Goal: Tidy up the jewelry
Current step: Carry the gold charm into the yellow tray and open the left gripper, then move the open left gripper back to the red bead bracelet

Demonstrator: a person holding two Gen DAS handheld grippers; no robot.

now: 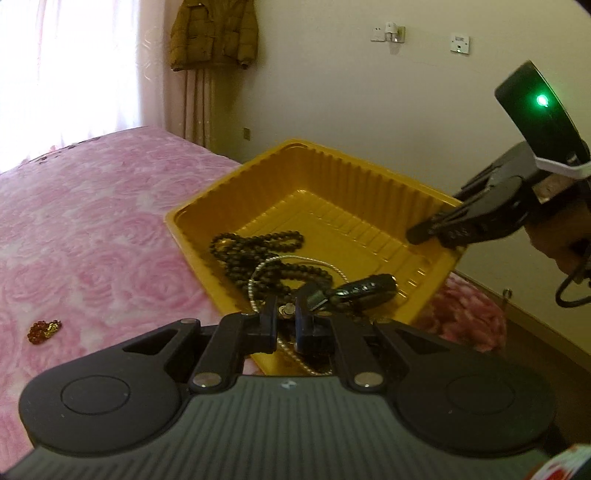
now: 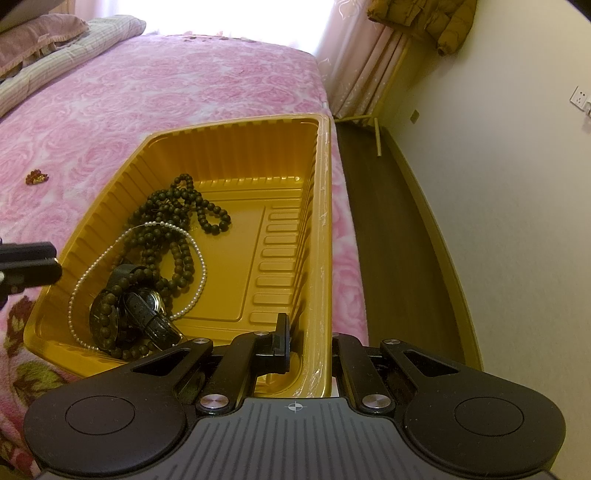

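A yellow plastic tray (image 1: 207, 201) (image 2: 236, 124) lies on the pink bed. Inside it are a long dark bead necklace (image 1: 258, 251) (image 2: 177, 214), a pearl strand (image 1: 295, 260) (image 2: 201, 258) and a black watch (image 1: 365, 290) (image 2: 147, 314). My right gripper (image 2: 306, 339) (image 1: 424, 232) is shut on the tray's right wall, one finger inside and one outside. My left gripper (image 1: 285, 308) (image 2: 55, 266) hovers at the tray's opposite rim, shut with nothing held. A small red and gold bead bracelet (image 1: 44, 332) (image 2: 37, 177) lies on the bedspread, left of the tray.
The tray sits near the bed's edge, with dark floor (image 2: 388, 240) and a cream wall (image 2: 498, 184) to its right. A folded quilt and pillow (image 2: 55, 40) lie at the bed's far end. A brown jacket (image 1: 214, 33) hangs by the curtain.
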